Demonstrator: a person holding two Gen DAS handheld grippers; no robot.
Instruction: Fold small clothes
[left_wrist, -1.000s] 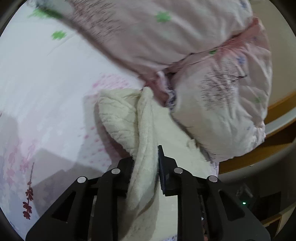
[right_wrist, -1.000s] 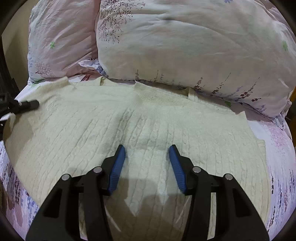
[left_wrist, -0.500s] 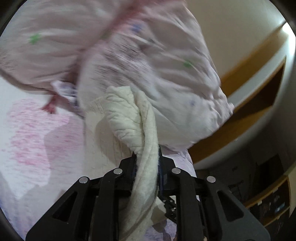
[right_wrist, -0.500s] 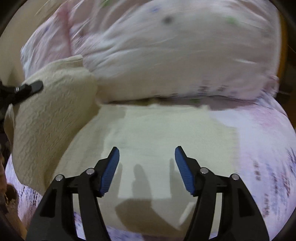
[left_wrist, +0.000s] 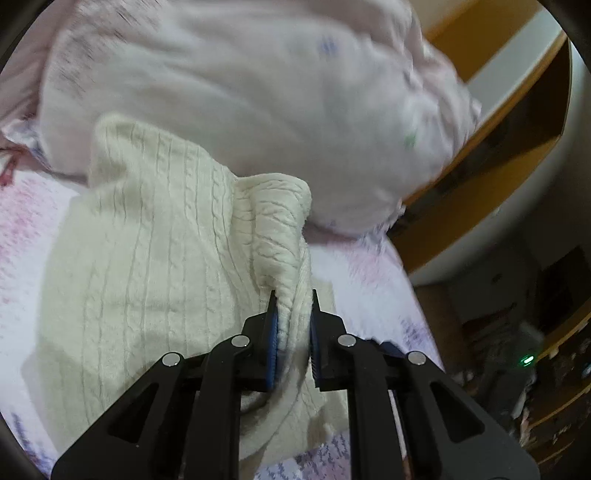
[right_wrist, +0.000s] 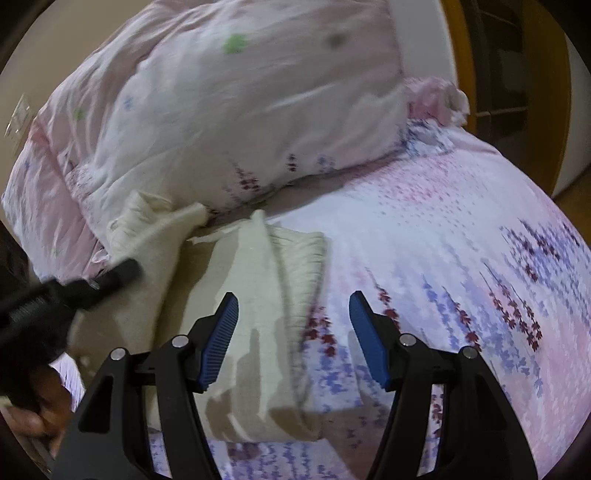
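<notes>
While my left gripper (left_wrist: 293, 321) pinches a bunched fold of the cream sweater (left_wrist: 147, 266) lying on the floral bedsheet (right_wrist: 461, 236) below the pillow (right_wrist: 240, 110), my right gripper (right_wrist: 293, 332) hovers wide open, empty.

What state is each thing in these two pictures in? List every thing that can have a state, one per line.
Left gripper: jaws shut on a bunched fold of the sweater.
Right gripper: jaws open, holding nothing, above the sweater's right edge.
Sweater: cream, cable knit, partly folded, one side pulled over the rest, lying on the bed.
Duvet: bunched in a heap behind the sweater.
Bed sheet: spread flat, floral print.
</notes>
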